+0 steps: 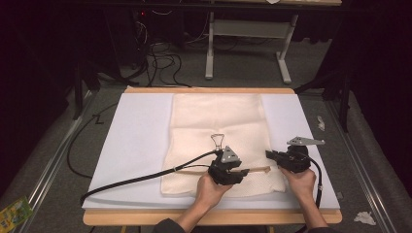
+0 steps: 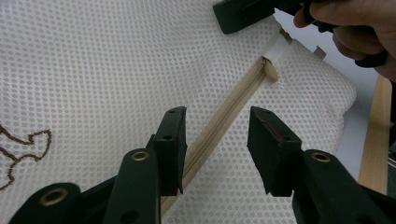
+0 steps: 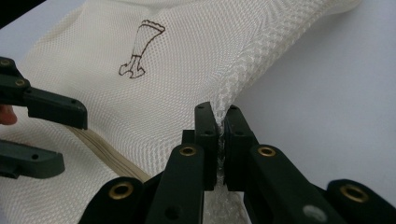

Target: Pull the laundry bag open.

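A cream mesh bag (image 1: 218, 126) lies flat on the white mat, with a tan zipper (image 1: 256, 169) along its near edge. My left gripper (image 2: 217, 126) is open, one jaw on either side of the zipper (image 2: 229, 112), and its pads do not press on it. The zipper's pull end (image 2: 272, 72) lies farther along. My right gripper (image 3: 220, 116) is shut on the bag's edge (image 3: 236, 86), where the mesh is pinched into a raised fold. In the high view the left gripper (image 1: 242, 174) points right and the right gripper (image 1: 269, 155) points left, close together.
A brown line drawing (image 3: 140, 46) is printed on the bag. The white mat (image 1: 141, 136) covers a wooden table (image 1: 209, 217). Each gripper trails a black cable (image 1: 145, 177). On the floor lie a green packet (image 1: 14, 213), crumpled paper (image 1: 364, 217) and more cables.
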Tool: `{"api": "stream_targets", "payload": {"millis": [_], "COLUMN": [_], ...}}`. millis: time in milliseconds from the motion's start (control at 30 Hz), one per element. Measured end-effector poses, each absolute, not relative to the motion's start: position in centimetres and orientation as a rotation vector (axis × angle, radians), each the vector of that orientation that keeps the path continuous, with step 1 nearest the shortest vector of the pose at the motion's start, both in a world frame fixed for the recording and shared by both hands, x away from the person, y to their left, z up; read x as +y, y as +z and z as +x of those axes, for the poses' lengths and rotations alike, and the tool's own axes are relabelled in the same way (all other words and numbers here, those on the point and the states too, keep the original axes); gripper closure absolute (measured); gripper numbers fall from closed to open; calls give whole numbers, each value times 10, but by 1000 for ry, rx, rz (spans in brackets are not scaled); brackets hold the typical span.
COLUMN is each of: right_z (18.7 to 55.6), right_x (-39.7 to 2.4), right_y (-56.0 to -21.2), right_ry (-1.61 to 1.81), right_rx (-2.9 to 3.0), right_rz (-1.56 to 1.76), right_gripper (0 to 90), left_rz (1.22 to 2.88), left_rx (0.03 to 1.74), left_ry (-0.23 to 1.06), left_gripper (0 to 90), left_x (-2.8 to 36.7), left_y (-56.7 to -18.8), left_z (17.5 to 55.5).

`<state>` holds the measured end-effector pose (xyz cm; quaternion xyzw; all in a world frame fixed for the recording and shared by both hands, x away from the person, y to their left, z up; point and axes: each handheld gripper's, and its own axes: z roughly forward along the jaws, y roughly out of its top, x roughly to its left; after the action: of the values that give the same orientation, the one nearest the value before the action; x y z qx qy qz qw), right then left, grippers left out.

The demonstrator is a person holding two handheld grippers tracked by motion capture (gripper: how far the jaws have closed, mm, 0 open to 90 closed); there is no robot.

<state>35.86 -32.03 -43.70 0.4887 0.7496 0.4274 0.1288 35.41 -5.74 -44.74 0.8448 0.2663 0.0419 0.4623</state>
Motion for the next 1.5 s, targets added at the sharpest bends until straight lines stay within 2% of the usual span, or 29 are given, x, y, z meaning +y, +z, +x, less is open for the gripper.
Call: {"api": "stream_targets", "payload": {"millis": [133, 333, 833, 1100, 1500], "right_z": [359, 358, 358, 359, 359], "right_x": [-316, -315, -311, -310, -309], "right_y": [-434, -431, -425, -425, -426], "right_ry": [1246, 1252, 1271, 1277, 1284], "right_rx": [2179, 2177, 2181, 2185, 2186], "right_rz": [1411, 1410, 1398, 1395, 1394], "right_gripper": [880, 880, 881, 881, 881], "left_rz": [2043, 2065, 2099, 2043, 2047], "left_rx": [650, 592, 565, 592, 599], "left_ry": [96, 74, 81, 36, 6], "left_gripper": [571, 576, 611, 660, 740], "left_x": [-58, -81, -103, -109, -121], "left_y": [-443, -443, -450, -454, -458], "left_z": [352, 345, 342, 349, 353]}}
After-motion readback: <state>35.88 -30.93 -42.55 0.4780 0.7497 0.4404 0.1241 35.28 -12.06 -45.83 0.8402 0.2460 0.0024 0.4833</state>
